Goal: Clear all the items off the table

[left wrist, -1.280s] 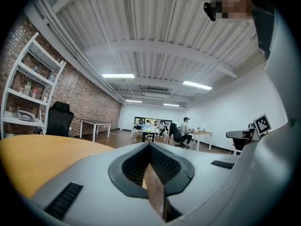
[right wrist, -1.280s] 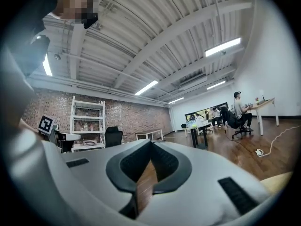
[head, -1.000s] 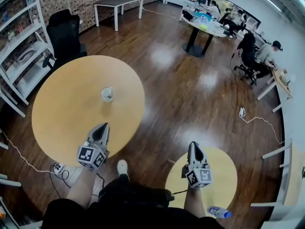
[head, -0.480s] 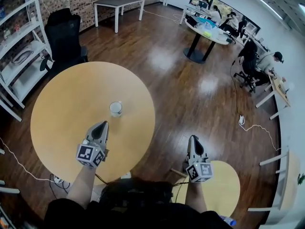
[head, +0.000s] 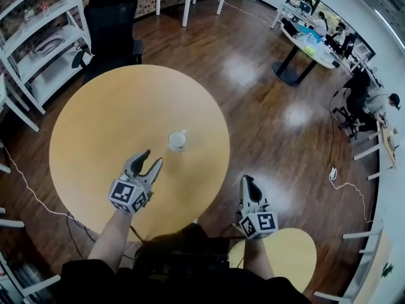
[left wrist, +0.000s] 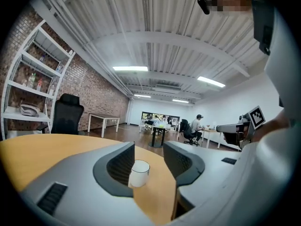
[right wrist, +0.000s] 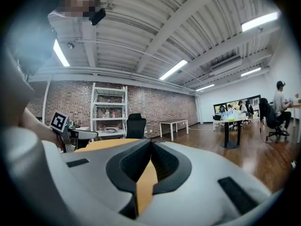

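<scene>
Task looks nearly done. The round table carries just one thing, a white cup, upright and a bit right of centre. Nothing else shows on the wood. What's left, I'd judge: grip the cup, carry it off, finished. It's not yet gripped.

Poses, nearest first. R gripper sits close to the body, off the table's edge & over the floor, btwn the big table and a small table at the person's right. Its jaws are clenched together w/ nothing in them. In its own view the R gripper shows its pads meeting, w/ only a strip of table top beyond. It points roughly level.

L gripper is further out, forearm stretched over the table's near part, aimed level at the cup. Its jaws have just been opening & stand parted, empty. In its own view the L gripper frames the cup in the gap, but the cup sits ahead of the tips, untouched. Near, not reached.

Beyond the table: black chair, white shelves.
</scene>
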`<state>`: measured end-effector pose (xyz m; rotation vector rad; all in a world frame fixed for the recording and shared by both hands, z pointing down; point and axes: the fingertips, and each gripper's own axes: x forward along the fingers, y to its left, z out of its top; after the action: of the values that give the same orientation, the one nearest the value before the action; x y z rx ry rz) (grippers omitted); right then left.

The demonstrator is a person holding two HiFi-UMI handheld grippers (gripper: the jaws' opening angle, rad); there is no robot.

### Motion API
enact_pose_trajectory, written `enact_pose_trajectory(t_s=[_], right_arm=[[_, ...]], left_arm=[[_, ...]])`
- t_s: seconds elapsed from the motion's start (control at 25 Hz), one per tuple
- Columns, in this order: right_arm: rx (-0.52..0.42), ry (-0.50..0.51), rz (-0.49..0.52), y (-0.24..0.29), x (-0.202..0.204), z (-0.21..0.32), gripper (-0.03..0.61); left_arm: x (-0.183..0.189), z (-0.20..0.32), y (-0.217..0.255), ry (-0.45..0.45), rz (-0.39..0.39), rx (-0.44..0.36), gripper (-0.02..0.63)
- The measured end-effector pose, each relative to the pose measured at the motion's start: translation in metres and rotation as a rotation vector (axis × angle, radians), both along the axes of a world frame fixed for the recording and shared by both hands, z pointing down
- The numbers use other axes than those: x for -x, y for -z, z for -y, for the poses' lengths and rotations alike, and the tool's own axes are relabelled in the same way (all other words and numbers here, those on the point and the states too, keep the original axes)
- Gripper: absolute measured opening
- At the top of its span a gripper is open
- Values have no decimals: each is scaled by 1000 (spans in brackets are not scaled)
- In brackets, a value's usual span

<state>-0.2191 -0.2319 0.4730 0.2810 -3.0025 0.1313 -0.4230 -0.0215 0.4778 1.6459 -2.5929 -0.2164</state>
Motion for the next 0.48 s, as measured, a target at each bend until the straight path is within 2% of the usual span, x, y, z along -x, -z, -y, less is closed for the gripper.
enact_pose_trajectory(t_s=[0.24,0.36,0.48], right_arm=[[31,69,-51,-24,30,4,5],[36,115,-73,-32,50,0,5],[57,139,-87,-45,67,2,5]], left_arm=[[4,25,-29,3,1,71,396],[15,41,-47,-30,-27,120,431],[31,52,-61,-16,-38,146,431]])
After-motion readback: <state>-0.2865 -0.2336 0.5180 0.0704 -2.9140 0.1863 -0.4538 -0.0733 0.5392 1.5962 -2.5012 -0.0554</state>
